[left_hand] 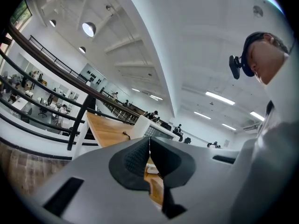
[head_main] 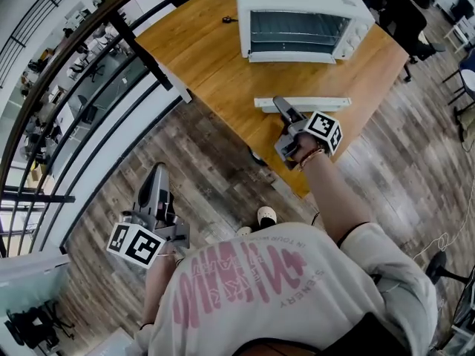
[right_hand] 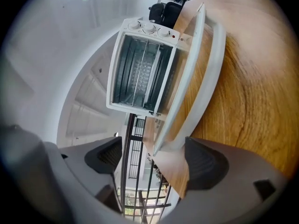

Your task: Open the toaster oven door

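Since the toaster oven (head_main: pixel 300 13) on the worktop (head_main: pixel 215 58) already shows its door (head_main: pixel 300 104) folded down, the right tongs (right_hand: pixel 154 155) stand spread around the handle (right_hand: pixel 215 69), apparently letting go, and need only back away, while the left tongs (left_hand: pixel 148 149) hang clenched, empty.

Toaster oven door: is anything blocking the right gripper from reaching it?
Nothing visible is in the way. The toaster oven door already lies swung down over the wooden table. The right gripper has its jaws open right at the end of the door's white handle, with no object between them.
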A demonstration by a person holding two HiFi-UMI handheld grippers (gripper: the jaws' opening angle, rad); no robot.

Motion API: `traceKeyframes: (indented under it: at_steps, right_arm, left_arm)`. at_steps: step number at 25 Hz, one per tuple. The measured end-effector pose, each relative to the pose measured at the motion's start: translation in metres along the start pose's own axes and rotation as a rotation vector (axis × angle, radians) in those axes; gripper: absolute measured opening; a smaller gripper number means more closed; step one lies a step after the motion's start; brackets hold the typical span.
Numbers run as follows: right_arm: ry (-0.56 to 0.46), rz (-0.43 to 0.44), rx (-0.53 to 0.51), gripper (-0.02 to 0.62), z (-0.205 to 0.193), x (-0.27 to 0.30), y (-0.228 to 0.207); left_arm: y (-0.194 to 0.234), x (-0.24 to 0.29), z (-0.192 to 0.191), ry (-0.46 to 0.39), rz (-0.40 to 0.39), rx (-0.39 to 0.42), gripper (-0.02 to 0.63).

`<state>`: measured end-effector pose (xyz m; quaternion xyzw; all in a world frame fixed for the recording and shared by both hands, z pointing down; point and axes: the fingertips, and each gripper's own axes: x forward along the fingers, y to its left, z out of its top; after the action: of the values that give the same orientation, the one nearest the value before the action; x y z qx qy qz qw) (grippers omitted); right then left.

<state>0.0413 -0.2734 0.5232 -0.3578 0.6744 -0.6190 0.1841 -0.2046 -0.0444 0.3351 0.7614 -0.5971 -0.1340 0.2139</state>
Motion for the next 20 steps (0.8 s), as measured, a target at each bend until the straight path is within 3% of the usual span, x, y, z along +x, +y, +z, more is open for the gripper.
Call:
traceKeyframes:
  at_steps: [3, 6, 11, 16, 20]
  right_arm:
    - [0.019, 0.031, 0.023, 0.333, -0.012, -0.022, 0.009]
    - [0.023, 0.031, 0.035, 0.189, -0.022, -0.046, 0.018]
    - [-0.048, 0.068, 0.011, 0.104, -0.025, -0.085, 0.046]
    - [-0.088, 0.114, -0.197, 0.063, -0.022, -0.118, 0.098]
    - [-0.080, 0.144, -0.450, 0.064, -0.031, -0.140, 0.145]
  left_arm:
    - [-0.011, 0.009, -0.002, 0.011, -0.060, -0.004, 0.023]
    - [-0.023, 0.017, -0.002, 0.014, -0.119, -0.025, 0.021]
    - [-0.043, 0.028, -0.003, 0.031, -0.203, -0.026, 0.022]
    - [-0.070, 0.038, 0.000, 0.035, -0.299, -0.016, 0.022]
    - [-0.087, 0.037, 0.004, 0.036, -0.359, -0.005, 0.021]
